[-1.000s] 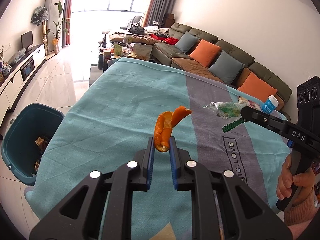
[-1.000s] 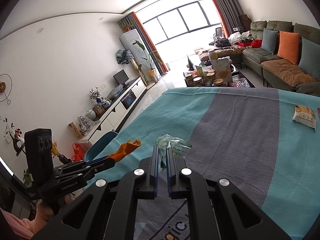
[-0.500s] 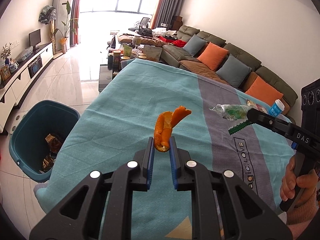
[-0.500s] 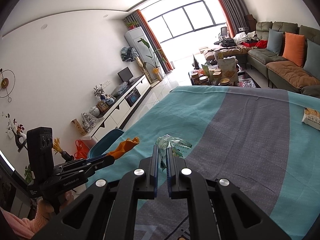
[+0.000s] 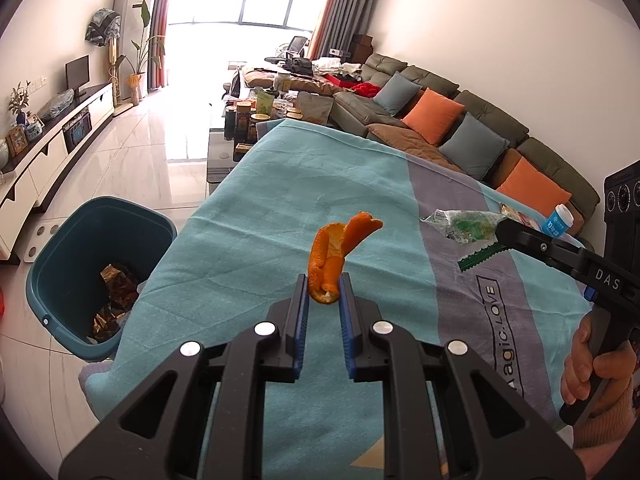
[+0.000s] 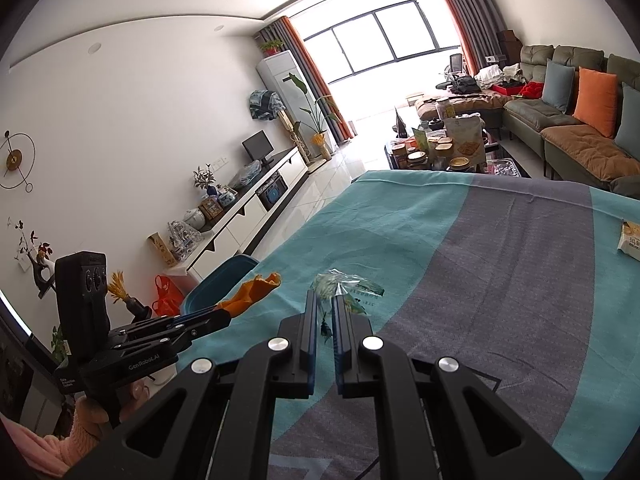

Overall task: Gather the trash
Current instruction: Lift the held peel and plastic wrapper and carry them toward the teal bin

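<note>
Both hands have drifted across toward the blue bin (image 5: 100,268), which now sits nearer and shows more of its inside than a second ago; the grips themselves look unchanged. The left gripper (image 5: 324,294) pinches an orange peel (image 5: 334,254) by its lower end, clear above the teal blanket (image 5: 280,200). The right gripper (image 6: 325,312), nearly pressed together, nips a crinkled plastic wrapper (image 6: 344,284) by one thin edge. Both look featherlight; the peel is limp and curled, the film slippery, so I'd judge an edge pinch could slip. Another packet (image 6: 632,236) remains on the blanket.
</note>
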`<state>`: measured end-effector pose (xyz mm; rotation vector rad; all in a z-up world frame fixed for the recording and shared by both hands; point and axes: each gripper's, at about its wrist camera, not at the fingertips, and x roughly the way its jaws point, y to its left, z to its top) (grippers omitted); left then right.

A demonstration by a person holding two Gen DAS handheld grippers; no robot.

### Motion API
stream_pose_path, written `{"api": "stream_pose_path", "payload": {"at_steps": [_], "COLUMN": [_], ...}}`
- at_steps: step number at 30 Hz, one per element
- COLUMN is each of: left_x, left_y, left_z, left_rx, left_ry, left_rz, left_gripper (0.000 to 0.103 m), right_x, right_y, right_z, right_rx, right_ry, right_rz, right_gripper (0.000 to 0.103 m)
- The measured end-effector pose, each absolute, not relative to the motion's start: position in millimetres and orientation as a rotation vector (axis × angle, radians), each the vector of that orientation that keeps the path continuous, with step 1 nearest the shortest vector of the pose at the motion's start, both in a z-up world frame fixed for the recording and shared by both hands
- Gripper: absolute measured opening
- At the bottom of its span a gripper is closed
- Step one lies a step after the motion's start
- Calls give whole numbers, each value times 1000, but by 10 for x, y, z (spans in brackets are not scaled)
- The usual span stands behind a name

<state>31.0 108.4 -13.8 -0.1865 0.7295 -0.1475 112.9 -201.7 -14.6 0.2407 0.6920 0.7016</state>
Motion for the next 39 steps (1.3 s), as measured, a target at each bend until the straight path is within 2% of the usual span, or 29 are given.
{"api": "stream_pose_path", "payload": {"at_steps": [39], "left_x": [125], "left_y": [1450], "left_z": [-74], "left_rx": [-205], "left_ry": [700], "left_rz": [-49], "left_gripper": [15], "right_x": [1258], "right_y": [-1556], "right_z": [-243], "right_rx": [232], "right_ry": [707], "right_rz": [797], "right_gripper": [6]}}
